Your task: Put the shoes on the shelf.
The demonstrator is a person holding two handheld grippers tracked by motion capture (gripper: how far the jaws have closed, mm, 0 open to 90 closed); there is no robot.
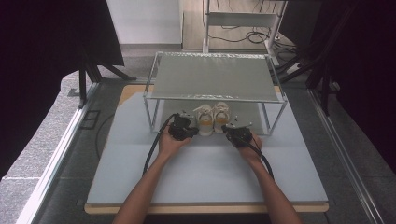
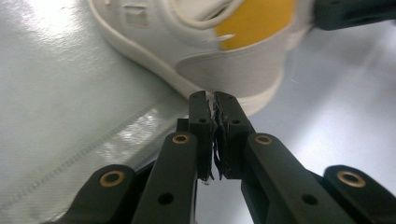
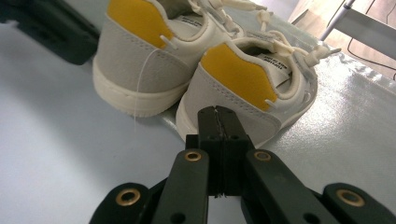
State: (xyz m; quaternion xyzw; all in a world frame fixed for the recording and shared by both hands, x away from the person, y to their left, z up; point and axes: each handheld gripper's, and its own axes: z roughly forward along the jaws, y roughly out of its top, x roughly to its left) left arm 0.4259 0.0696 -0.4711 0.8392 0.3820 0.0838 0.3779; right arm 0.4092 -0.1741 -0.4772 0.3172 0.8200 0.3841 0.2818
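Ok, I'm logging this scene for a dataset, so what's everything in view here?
shoes: two, off-white with yellow heel tabs, side by side at the front edge of the rack's lower level, heels toward the person
rack: one, silver metal frame with grey shelf, far half of the board
board: one, pale blue-grey, covering the table
cables: several, black, on the floor behind the rack
left gripper: one, black, shut, tips close to the left shoe's heel
right gripper: one, black, shut, just behind the right shoe's heel
forearms: two, bare, entering from the bottom edge
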